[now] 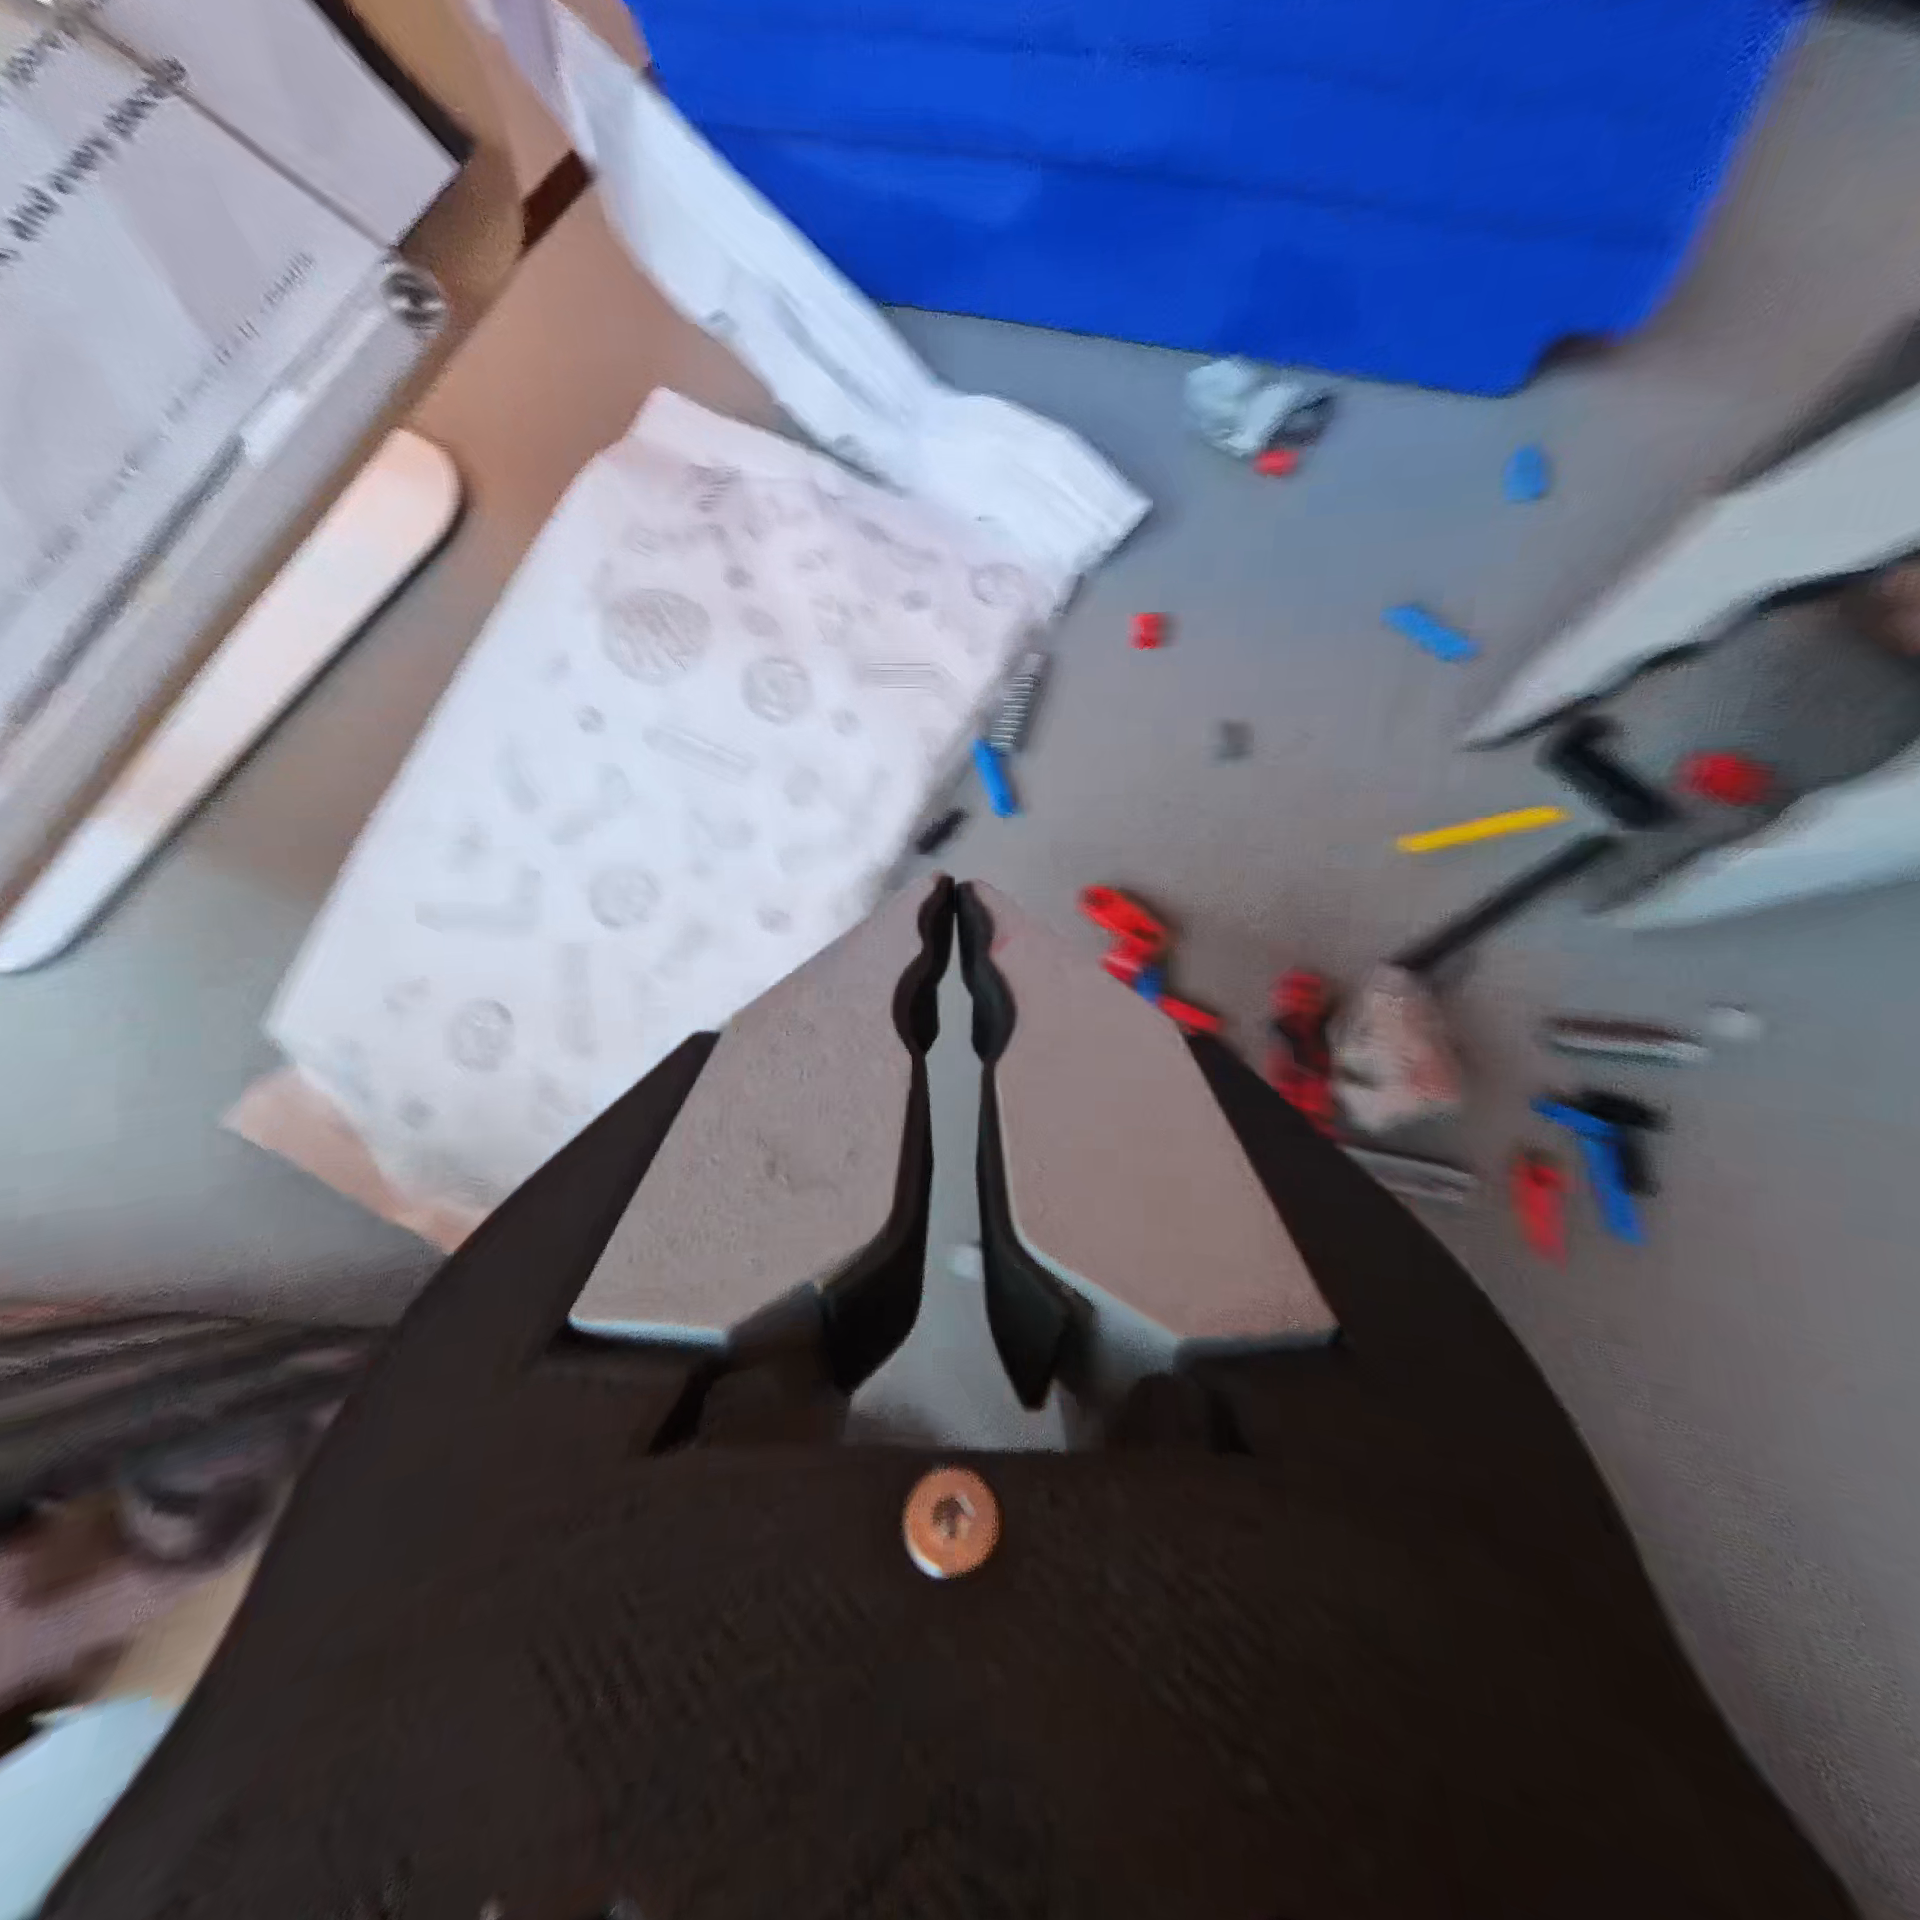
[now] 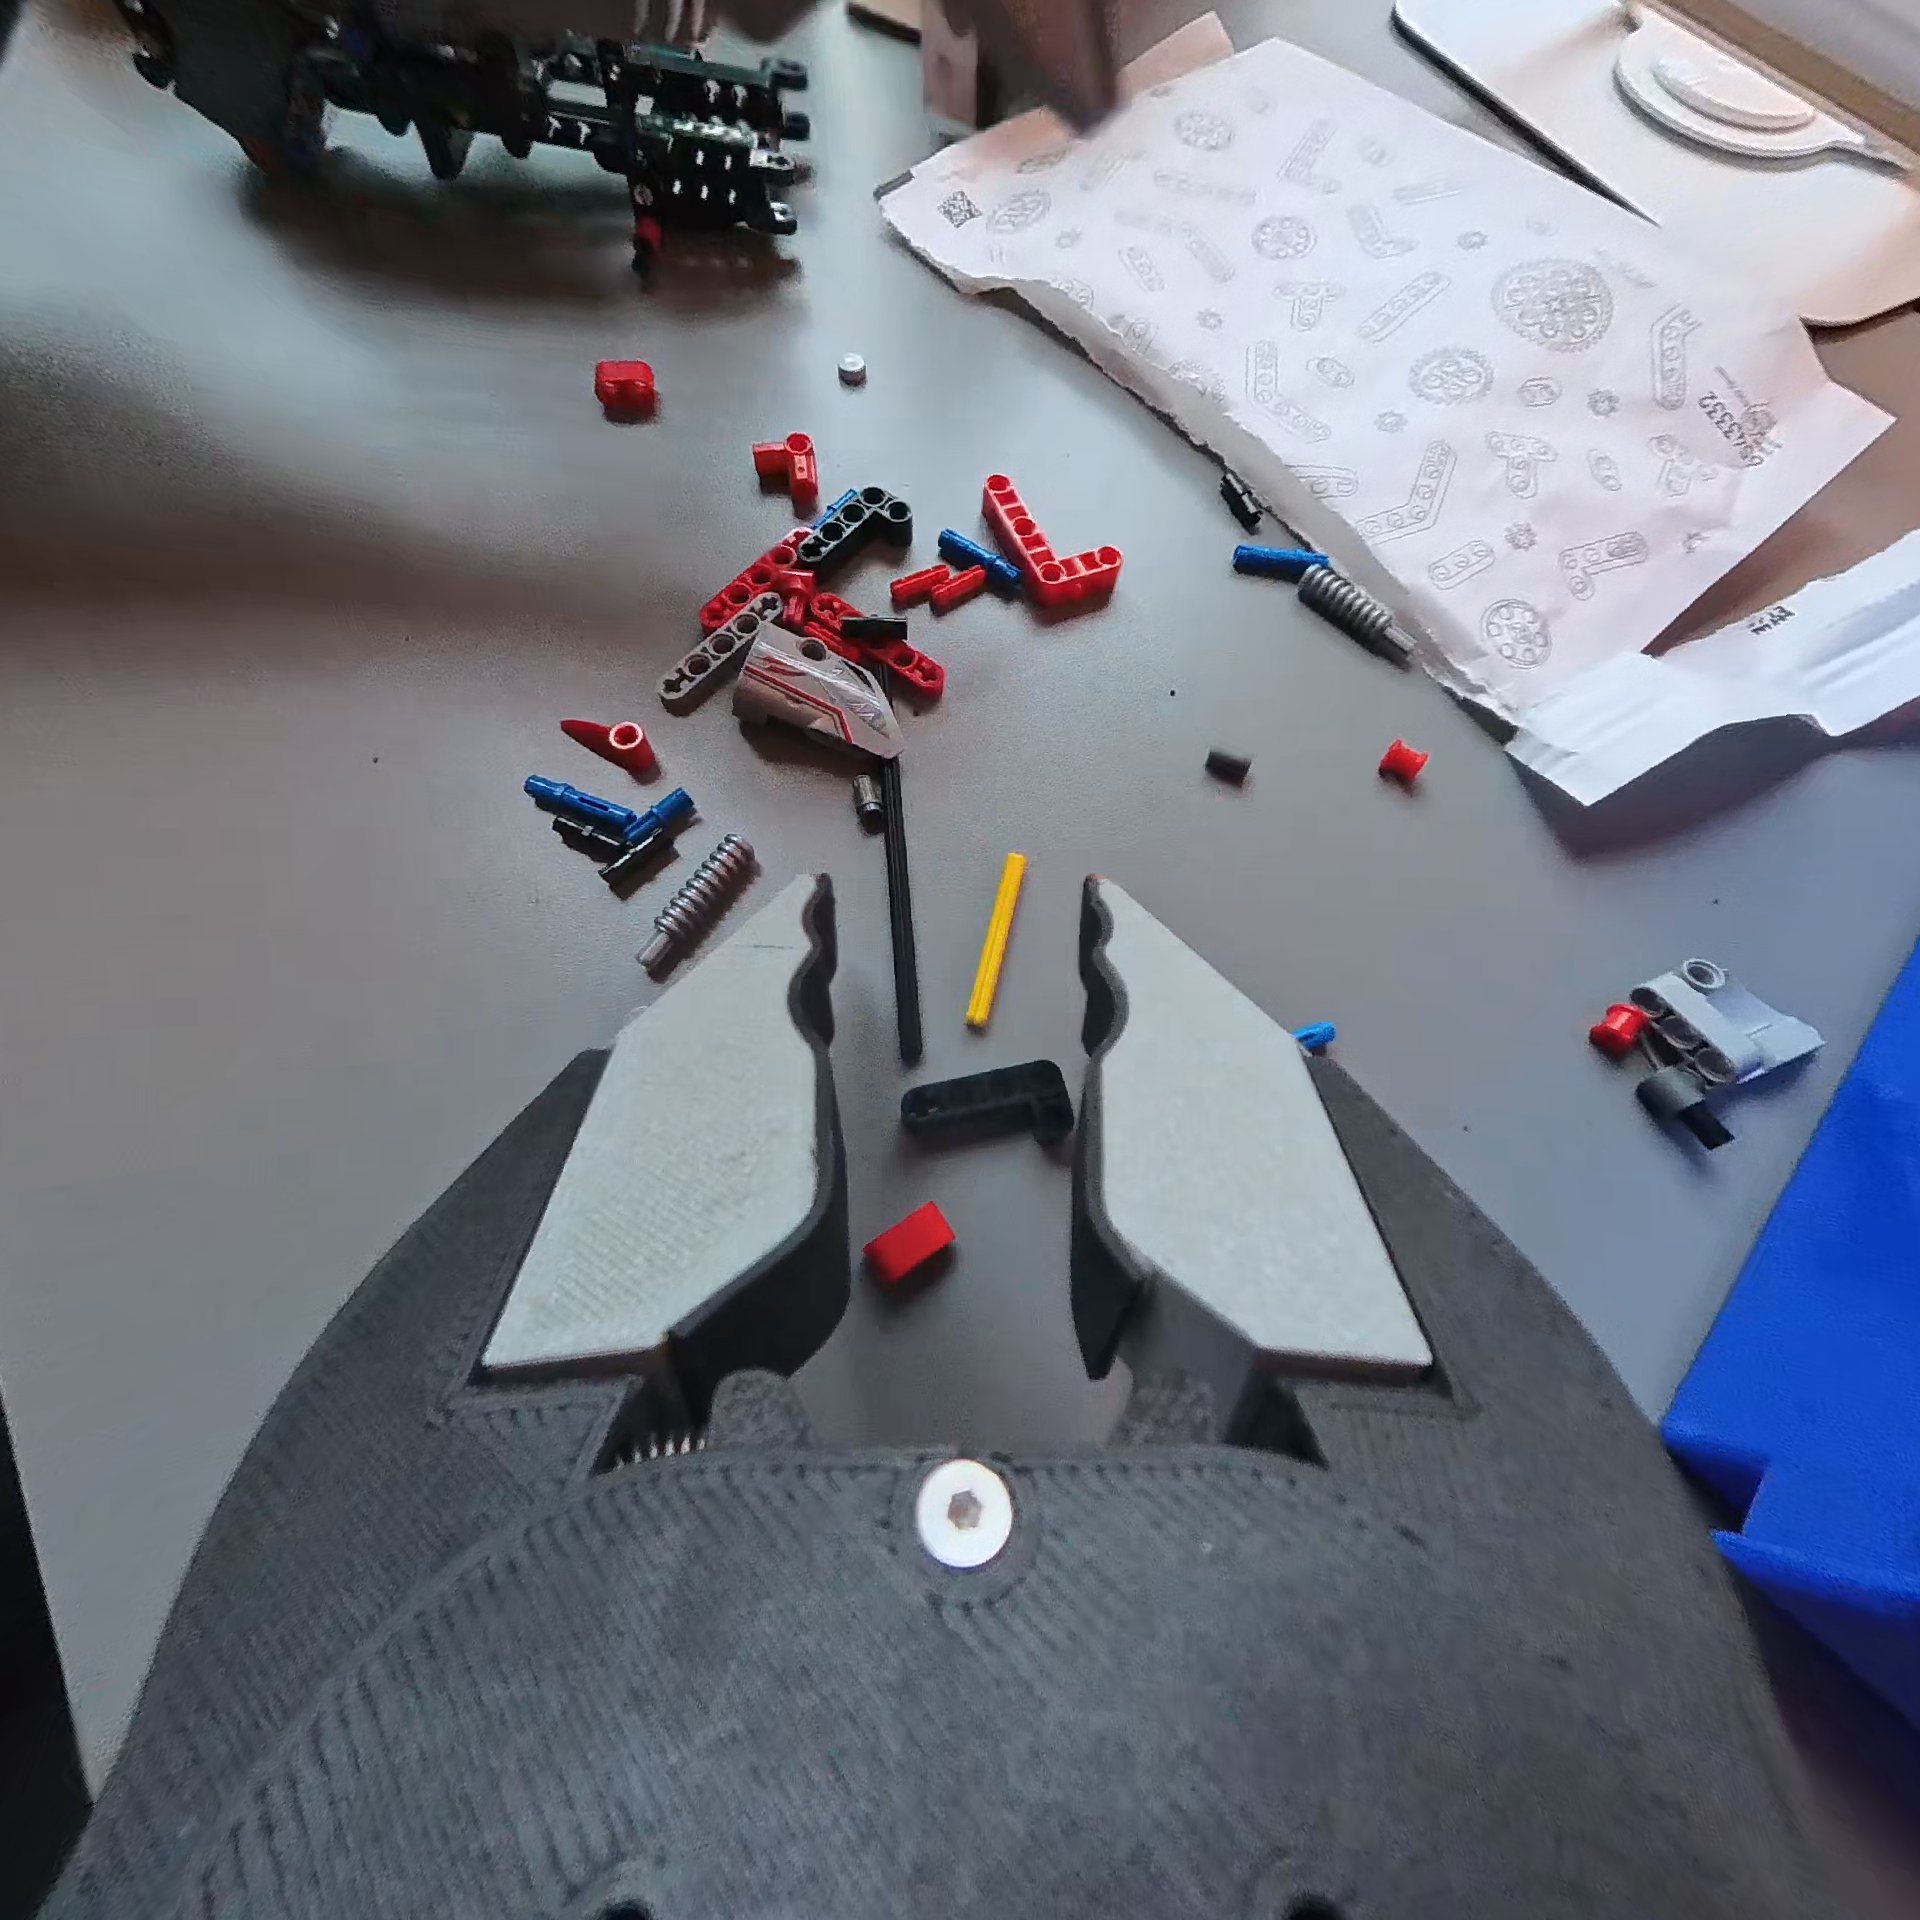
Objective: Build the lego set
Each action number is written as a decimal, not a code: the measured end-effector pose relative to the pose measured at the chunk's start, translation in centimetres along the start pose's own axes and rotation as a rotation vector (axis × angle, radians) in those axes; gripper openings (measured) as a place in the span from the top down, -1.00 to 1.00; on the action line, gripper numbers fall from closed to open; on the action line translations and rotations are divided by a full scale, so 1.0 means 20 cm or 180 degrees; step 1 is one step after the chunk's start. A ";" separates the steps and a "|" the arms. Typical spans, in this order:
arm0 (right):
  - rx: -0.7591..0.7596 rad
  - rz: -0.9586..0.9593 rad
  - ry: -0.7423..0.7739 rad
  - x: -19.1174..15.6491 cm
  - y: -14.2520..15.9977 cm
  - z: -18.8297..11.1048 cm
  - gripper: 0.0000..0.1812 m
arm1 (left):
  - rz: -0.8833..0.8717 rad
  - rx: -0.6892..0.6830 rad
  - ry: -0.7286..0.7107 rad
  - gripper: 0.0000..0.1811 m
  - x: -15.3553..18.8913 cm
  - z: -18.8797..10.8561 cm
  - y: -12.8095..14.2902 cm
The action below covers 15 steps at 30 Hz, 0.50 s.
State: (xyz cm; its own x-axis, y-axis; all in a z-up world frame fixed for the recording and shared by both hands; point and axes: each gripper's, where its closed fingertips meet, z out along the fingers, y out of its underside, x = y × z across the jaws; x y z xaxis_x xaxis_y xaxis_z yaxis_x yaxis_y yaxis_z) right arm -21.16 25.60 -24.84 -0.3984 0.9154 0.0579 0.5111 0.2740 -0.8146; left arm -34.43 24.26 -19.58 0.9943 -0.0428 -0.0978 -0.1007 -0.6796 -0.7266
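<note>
My right gripper (image 2: 956,894) is open and empty, low over the grey table (image 2: 312,623). Between its fingers lie a yellow axle (image 2: 995,940), a long black axle (image 2: 900,925), a black L-beam (image 2: 987,1103) and a small red brick (image 2: 909,1242). Beyond them sits a pile of red, black and blue beams and pins (image 2: 831,603) with a white printed panel (image 2: 816,694). The dark, partly built model (image 2: 582,114) stands at the far left. My left gripper (image 1: 954,896) is shut with nothing in it, held above the table in a blurred view; the yellow axle (image 1: 1481,829) lies to its right.
A torn white paper parts bag (image 2: 1403,343) lies at the far right and also shows in the left wrist view (image 1: 665,790). A blue bin (image 2: 1829,1351) stands at the right edge, also in the left view (image 1: 1247,177). A grey sub-assembly (image 2: 1704,1029) lies near it. Two grey worm gears (image 2: 701,899) lie loose. One gripper's finger ends stand about 15 cm off the other's.
</note>
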 end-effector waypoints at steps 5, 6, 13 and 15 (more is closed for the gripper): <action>0.0094 -0.0044 0.0059 0.00 -0.02 -0.02 0.51 | 0.0353 -0.0902 -0.0427 1.00 -0.27 0.23 0.13; 0.0123 -0.0032 0.0058 0.00 -0.02 -0.02 0.50 | 0.0429 -0.1016 -0.0470 1.00 -0.30 0.25 0.16; 0.0282 0.0095 0.0018 0.02 -0.05 -0.05 0.49 | 0.0561 -0.1111 -0.0354 1.00 -0.29 0.33 0.23; 0.0318 0.0109 0.0039 0.03 -0.06 -0.05 0.49 | 0.0621 -0.1199 -0.0326 1.00 -0.27 0.32 0.24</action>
State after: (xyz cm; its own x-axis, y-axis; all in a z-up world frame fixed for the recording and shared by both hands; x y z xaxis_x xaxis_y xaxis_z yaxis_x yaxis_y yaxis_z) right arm -21.14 26.10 -23.30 -0.3725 0.9274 0.0357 0.4455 0.2124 -0.8697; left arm -40.58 26.00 -26.92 0.9473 -0.1370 -0.2895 -0.2476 -0.8865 -0.3909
